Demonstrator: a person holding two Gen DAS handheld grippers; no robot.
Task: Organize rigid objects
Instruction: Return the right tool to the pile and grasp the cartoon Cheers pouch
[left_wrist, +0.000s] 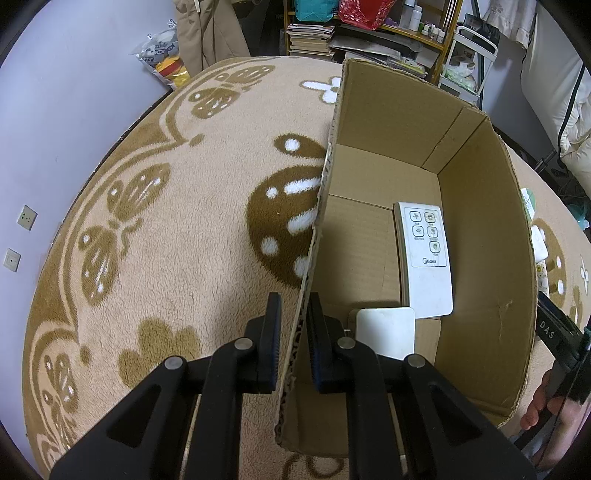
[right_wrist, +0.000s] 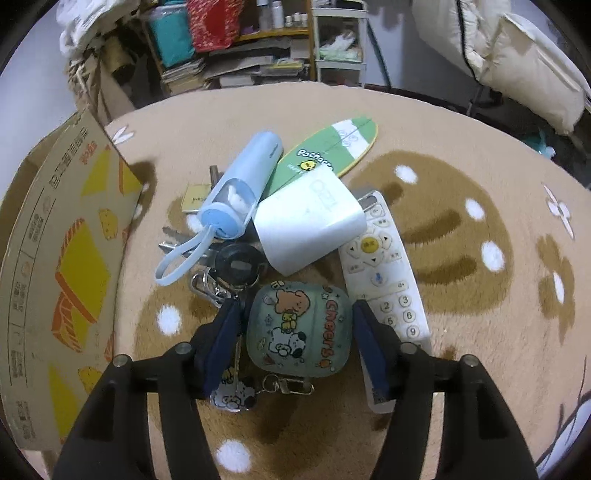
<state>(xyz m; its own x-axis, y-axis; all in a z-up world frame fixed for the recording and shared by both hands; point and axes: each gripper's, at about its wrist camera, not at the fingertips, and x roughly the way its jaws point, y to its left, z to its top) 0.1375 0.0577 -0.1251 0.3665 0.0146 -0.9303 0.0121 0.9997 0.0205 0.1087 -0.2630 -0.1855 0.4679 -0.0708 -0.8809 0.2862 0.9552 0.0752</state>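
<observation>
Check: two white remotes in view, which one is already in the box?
The Midea remote, with a few square buttons, lies on the box floor. The keypad remote, with number keys and a yellow centre button, is on the rug in the pile.

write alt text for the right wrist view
The right gripper hangs open around a pale green cartoon earbud case at the near edge of a pile on a beige rug. Behind it lie a white remote, white charger, blue bottle, keys and a cardboard box at left.
</observation>
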